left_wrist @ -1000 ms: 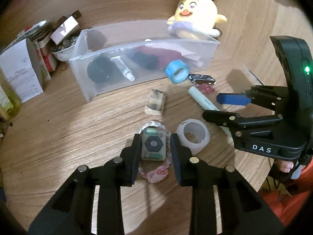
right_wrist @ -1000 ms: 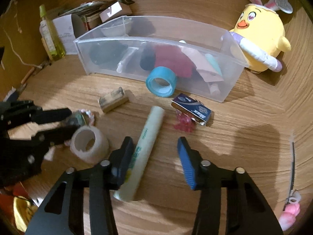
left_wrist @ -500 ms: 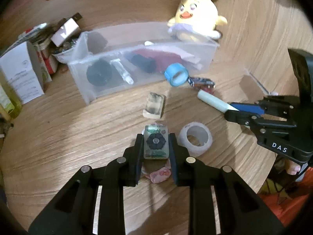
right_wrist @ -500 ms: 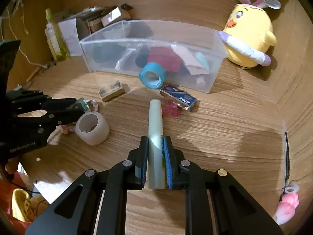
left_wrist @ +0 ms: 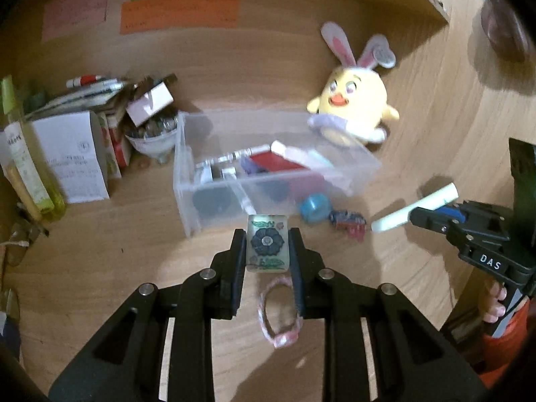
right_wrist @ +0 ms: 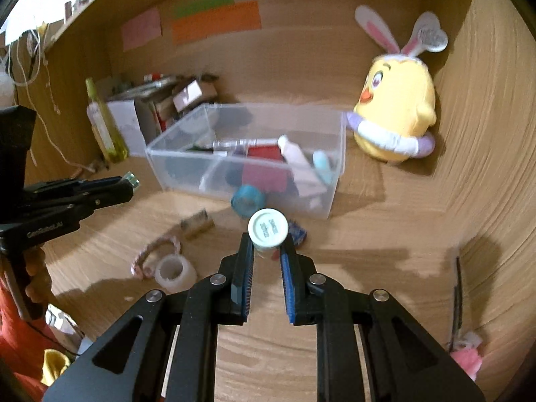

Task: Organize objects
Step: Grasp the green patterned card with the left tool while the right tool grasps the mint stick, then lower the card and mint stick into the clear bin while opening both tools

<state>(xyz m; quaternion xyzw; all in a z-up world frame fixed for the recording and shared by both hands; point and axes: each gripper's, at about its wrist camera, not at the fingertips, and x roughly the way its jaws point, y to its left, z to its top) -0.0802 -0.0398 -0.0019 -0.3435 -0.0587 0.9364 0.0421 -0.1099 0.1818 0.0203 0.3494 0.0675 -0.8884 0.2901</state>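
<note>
One tube [right_wrist: 267,232] end-on toward bin [right_wrist: 336,181]

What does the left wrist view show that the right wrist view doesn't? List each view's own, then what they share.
Only the left wrist view shows the flower-painted face of the tile clamped in the left gripper, and the pale green tube from the side in the right gripper.

Only the right wrist view shows the tube's round cap end-on, the white tape roll, the small wooden block and a pink item at the desk's right edge.

Both show the clear bin, the yellow chick plush, the blue tape roll and the pink braided loop.
</note>
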